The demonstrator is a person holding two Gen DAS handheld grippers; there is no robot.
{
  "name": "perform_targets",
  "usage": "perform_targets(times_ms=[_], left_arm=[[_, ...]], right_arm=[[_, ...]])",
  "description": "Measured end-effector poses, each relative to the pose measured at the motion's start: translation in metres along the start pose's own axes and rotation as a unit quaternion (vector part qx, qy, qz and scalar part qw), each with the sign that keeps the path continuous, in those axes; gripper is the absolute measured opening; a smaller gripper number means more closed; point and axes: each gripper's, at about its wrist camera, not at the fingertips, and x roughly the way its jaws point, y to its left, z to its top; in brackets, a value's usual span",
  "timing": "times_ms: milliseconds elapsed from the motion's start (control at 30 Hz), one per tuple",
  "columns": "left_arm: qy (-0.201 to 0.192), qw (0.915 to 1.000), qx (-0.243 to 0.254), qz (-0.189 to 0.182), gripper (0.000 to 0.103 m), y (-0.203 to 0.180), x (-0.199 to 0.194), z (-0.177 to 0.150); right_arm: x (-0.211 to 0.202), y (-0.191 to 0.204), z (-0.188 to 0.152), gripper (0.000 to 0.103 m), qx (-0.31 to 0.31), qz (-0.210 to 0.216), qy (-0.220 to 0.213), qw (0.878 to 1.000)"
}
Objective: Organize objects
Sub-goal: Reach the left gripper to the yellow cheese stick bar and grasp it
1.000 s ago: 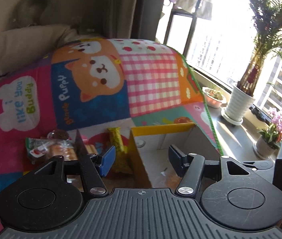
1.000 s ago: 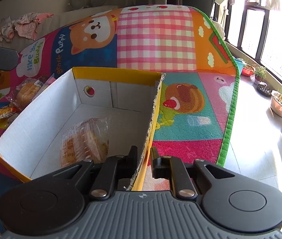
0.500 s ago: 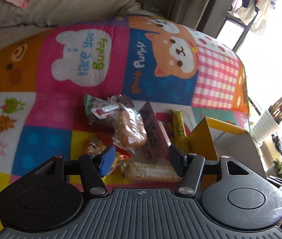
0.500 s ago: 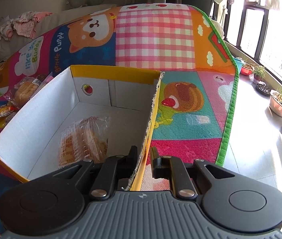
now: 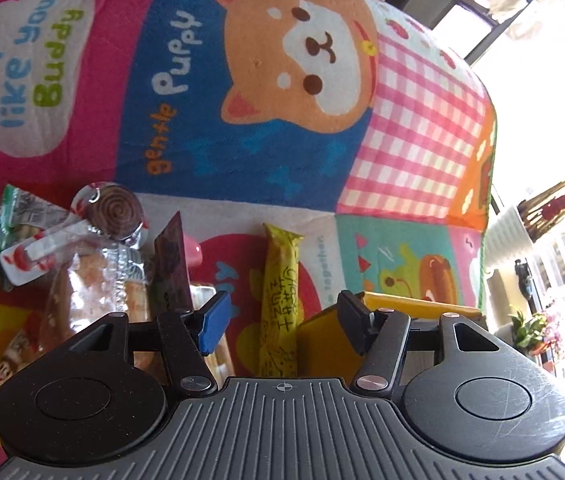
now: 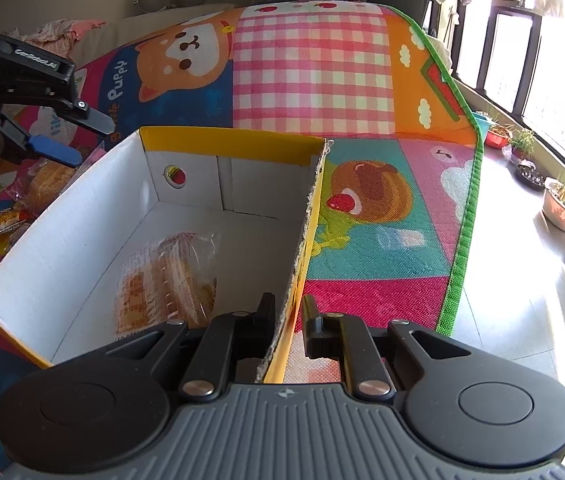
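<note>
A yellow cardboard box (image 6: pixel 82 216) with a white inside stands on the play mat; one wrapped bread pack (image 6: pixel 170 276) lies in it. My right gripper (image 6: pixel 288 316) is shut on the box's right wall (image 6: pixel 306 232). My left gripper (image 5: pixel 282 320) is open and empty, low over a yellow snack stick (image 5: pixel 280 296) lying beside the box's corner (image 5: pixel 318 340). Left of it lie a brown packet (image 5: pixel 172 268), a swirl cookie pack (image 5: pixel 116 212) and wrapped bread (image 5: pixel 78 292). The left gripper also shows in the right wrist view (image 6: pixel 74 140).
The colourful play mat (image 6: pixel 314 76) covers the floor and rises over a sofa at the back. Right of its green edge is bare tiled floor with plant pots (image 6: pixel 564 208) along the window. More snack packs (image 6: pixel 6 220) lie left of the box.
My left gripper has swung from over the box to the snack pile on its left, then dropped closer to the yellow stick. The right gripper keeps its hold on the box wall.
</note>
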Motion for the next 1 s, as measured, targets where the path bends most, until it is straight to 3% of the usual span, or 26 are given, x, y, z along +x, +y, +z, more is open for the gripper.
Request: perform_targets(times_ms=[133,200,367,433,567,900,1000], left_arm=[[0.022,0.9997,0.001,-0.005,0.059,0.004,0.025,0.007],[0.014,0.9999,-0.001,-0.001,0.048,0.008,0.032,0.010],[0.020,0.9988,0.044,0.011,0.046,-0.008,0.047,0.020],[0.030,0.9971,0.064,0.029,0.039,-0.018,0.056,0.023],[0.053,0.9964,0.057,0.034,0.043,-0.020,0.066,0.032],[0.053,0.9940,0.079,0.052,0.039,-0.002,0.037,0.013],[0.046,0.9954,0.074,0.039,0.028,0.014,0.021,0.003]], right_arm=[[0.002,0.001,0.002,0.013,-0.005,0.000,0.005,1.000],[0.001,0.003,0.002,0.013,-0.013,-0.003,0.005,1.000],[0.001,0.002,0.002,0.013,-0.010,-0.001,0.005,1.000],[0.001,0.002,0.002,0.014,-0.007,-0.001,0.005,1.000],[0.002,0.001,0.002,0.016,-0.004,0.000,0.006,1.000],[0.004,0.000,0.000,0.016,0.002,0.005,0.009,1.000],[0.003,0.000,-0.001,0.016,0.004,0.009,0.007,1.000]])
